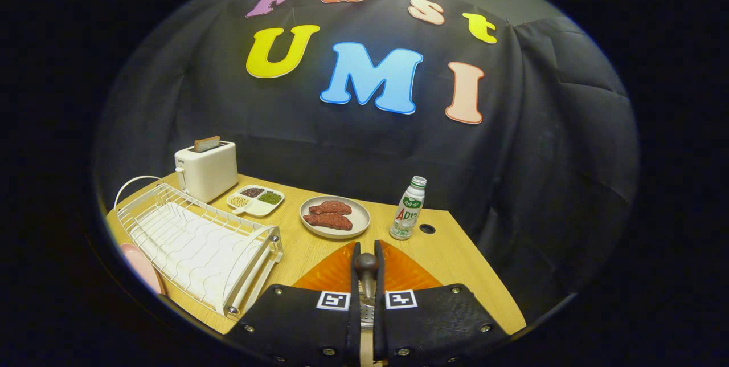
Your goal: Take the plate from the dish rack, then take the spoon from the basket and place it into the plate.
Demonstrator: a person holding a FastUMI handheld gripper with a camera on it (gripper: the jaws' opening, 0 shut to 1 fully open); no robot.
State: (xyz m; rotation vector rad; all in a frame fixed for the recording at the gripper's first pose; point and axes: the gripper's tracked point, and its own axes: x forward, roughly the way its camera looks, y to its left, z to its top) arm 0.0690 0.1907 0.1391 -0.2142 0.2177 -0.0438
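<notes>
Tool (364, 267) clamped on spoon (366, 267) over orange basket (398, 270), near table (455, 259) edge

One toaster (206, 171), one dish rack (193, 241), two plates (335, 217), one bottle (408, 209), one spoon (366, 267)

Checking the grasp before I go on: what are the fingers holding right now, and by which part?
The gripper is shut on the spoon, pinching its dark handle just below the rounded end, above the orange basket.
</notes>
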